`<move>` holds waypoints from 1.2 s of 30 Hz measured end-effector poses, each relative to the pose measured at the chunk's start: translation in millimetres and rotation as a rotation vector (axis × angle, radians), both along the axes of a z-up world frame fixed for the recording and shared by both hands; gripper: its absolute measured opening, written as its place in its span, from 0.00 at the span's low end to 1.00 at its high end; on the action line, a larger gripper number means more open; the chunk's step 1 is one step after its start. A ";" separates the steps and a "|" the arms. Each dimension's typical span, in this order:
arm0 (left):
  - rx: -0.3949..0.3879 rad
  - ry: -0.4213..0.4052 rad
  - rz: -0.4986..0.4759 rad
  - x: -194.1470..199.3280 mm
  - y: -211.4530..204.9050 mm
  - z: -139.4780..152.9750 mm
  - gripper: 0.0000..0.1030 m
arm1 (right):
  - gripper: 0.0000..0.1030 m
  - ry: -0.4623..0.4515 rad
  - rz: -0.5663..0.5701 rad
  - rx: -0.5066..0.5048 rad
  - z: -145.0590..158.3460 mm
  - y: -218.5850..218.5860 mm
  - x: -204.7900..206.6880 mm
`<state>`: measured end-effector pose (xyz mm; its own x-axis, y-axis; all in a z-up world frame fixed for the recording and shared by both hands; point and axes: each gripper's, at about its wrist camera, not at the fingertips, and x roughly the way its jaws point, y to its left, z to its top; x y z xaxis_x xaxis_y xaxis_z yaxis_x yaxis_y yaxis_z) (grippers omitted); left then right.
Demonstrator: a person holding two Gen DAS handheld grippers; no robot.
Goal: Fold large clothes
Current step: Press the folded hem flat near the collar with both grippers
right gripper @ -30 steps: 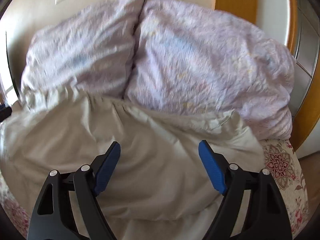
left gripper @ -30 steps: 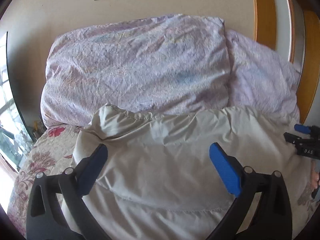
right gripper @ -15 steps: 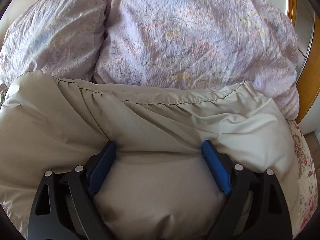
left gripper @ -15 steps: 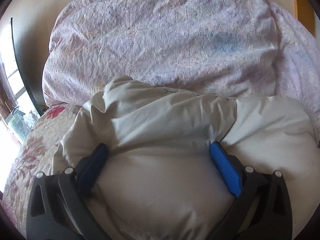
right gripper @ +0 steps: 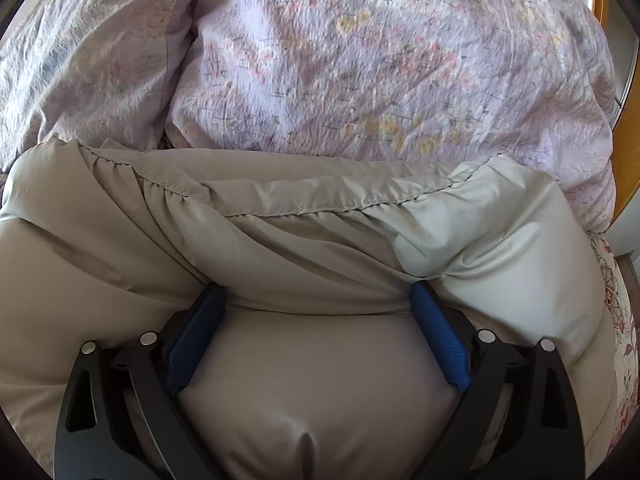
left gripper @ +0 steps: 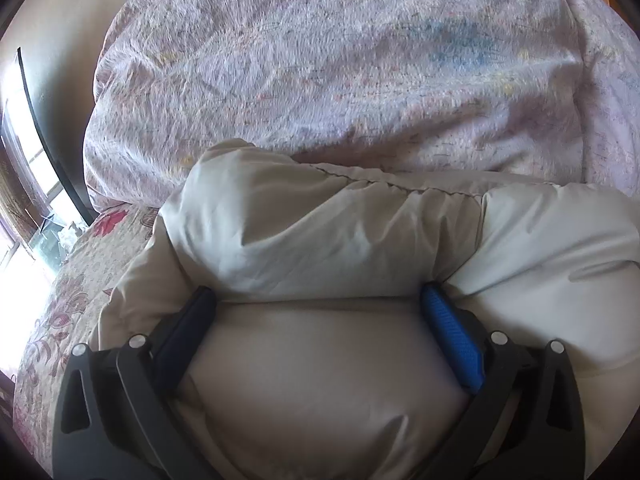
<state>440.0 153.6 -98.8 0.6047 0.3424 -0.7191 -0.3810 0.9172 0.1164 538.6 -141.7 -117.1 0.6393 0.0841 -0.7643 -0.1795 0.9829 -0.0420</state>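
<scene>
A large puffy beige padded garment (left gripper: 320, 240) lies on the bed, also seen in the right wrist view (right gripper: 304, 240). My left gripper (left gripper: 318, 300) is open and pressed down into its left part, fabric bulging between the wide-spread blue pads (left gripper: 452, 332). My right gripper (right gripper: 316, 298) is open and pressed into its right part the same way, pads (right gripper: 438, 336) wide apart. The fingertips are partly sunk in the fabric. A stitched hem runs across just beyond each gripper.
Two lilac floral pillows (left gripper: 340, 72) (right gripper: 400, 60) lie right behind the garment. The floral bedspread (left gripper: 56, 312) shows at the left, and at the right in the right wrist view (right gripper: 624, 320). A window (left gripper: 20, 160) is at far left, wooden furniture (right gripper: 628, 152) at far right.
Both grippers came down from above the garment and pushed into it, moving forward toward the pillows. The fabric now bulges between the fingers. The wall and switches left view.
</scene>
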 end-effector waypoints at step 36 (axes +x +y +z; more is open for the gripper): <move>-0.036 0.094 0.085 19.9 66.5 -9.7 0.98 | 0.99 0.076 -0.179 -0.004 -9.3 -69.4 35.3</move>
